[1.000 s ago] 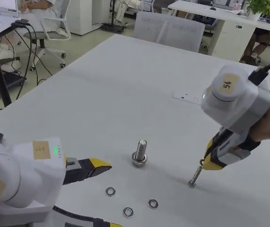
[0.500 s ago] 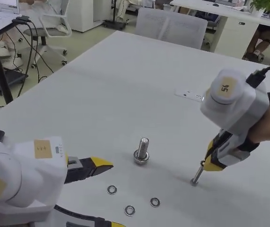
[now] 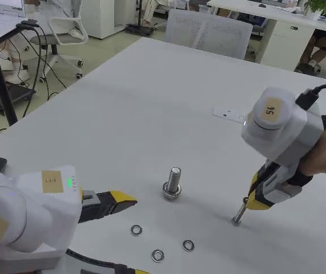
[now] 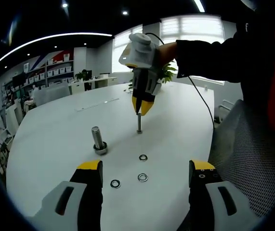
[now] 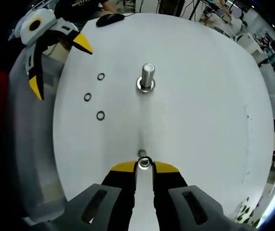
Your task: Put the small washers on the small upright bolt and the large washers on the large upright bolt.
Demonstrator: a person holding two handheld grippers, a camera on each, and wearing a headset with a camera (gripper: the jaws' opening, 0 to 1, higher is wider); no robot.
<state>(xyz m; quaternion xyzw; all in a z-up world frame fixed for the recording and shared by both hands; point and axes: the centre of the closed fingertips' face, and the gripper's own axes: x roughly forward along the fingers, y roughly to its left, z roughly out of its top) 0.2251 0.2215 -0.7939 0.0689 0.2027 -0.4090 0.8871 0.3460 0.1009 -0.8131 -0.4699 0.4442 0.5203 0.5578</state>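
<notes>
Pinching the small bolt [image 3: 238,214] near its top with the right gripper [image 5: 144,166], jaws narrow and closed on the shank, lower end down on the white table [image 3: 151,114], close to upright. Sits at 4 o'clock from the large bolt [image 3: 173,182], well apart. Stands upright mid-table, that big one, with a ring [image 3: 172,194] around its foot. Down at 6 o'clock of it, three small washers [image 3: 157,255], flat and loose on the table. Out at 8 o'clock, hovering, the left gripper [image 4: 147,166], jaws wide, holding nothing.
</notes>
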